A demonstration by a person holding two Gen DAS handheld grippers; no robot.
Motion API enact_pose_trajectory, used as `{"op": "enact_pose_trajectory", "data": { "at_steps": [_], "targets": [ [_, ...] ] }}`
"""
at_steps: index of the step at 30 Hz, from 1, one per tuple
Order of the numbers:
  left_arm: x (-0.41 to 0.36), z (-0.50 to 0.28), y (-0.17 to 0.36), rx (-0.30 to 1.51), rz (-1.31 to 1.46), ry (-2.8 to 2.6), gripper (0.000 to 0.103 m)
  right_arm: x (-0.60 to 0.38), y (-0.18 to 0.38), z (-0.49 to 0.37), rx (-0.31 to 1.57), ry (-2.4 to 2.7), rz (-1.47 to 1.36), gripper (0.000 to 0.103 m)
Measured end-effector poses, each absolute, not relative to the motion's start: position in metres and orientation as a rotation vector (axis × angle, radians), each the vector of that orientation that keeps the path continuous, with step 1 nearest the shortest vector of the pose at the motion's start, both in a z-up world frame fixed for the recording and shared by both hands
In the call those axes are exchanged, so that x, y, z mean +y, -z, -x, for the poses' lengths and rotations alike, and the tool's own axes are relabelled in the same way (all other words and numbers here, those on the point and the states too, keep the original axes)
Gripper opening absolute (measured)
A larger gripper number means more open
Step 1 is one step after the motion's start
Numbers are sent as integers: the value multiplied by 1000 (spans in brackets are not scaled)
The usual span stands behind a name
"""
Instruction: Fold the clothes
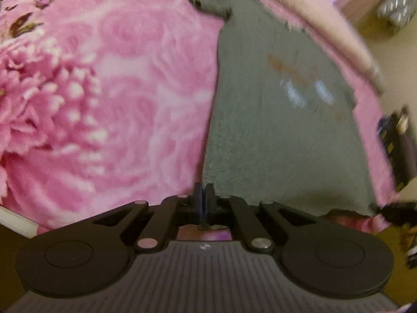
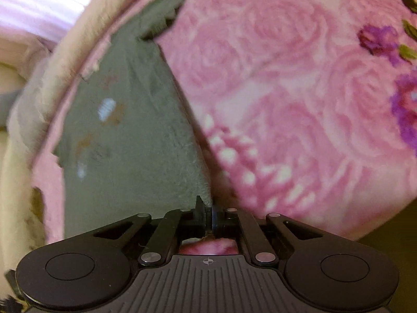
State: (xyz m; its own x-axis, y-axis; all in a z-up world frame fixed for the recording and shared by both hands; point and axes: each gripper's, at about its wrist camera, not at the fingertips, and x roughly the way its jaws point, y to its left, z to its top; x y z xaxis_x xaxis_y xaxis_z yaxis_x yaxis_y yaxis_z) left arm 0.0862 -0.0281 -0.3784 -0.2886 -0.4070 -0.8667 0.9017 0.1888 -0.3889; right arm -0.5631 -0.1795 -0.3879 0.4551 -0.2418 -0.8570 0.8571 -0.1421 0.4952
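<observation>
One grey garment [image 1: 273,135] lies flat on my pink rose-patterned blanket [image 1: 117,91]; in the left wrist view it fills the centre and right of the frame, in the right wrist view the left half. My left gripper [image 1: 204,195] is closed at the garment's near edge, at the bottom centre of its frame, fingers pressed together on the fabric. My right gripper [image 2: 209,214] is likewise closed, pinching the garment's near corner.
</observation>
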Motion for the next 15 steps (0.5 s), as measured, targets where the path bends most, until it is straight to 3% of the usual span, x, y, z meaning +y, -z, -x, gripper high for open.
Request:
{"op": "enact_pose_trajectory", "data": {
  "at_steps": [4, 6, 8, 15],
  "targets": [
    [-33, -75, 377, 1236, -618, 1383, 5, -182, 392, 552, 672, 1091, -1369, 3],
    [-35, -76, 371, 1241, -651, 1357, 10, -186, 384, 547, 751, 1090, -1317, 32],
    [-35, -81, 361, 1207, -665, 1317, 12, -189, 369, 541, 826, 1144, -1217, 66],
    [-78, -50, 335, 1088, -634, 1380, 12, -210, 329, 493, 876, 1245, -809, 67]
  ]
}}
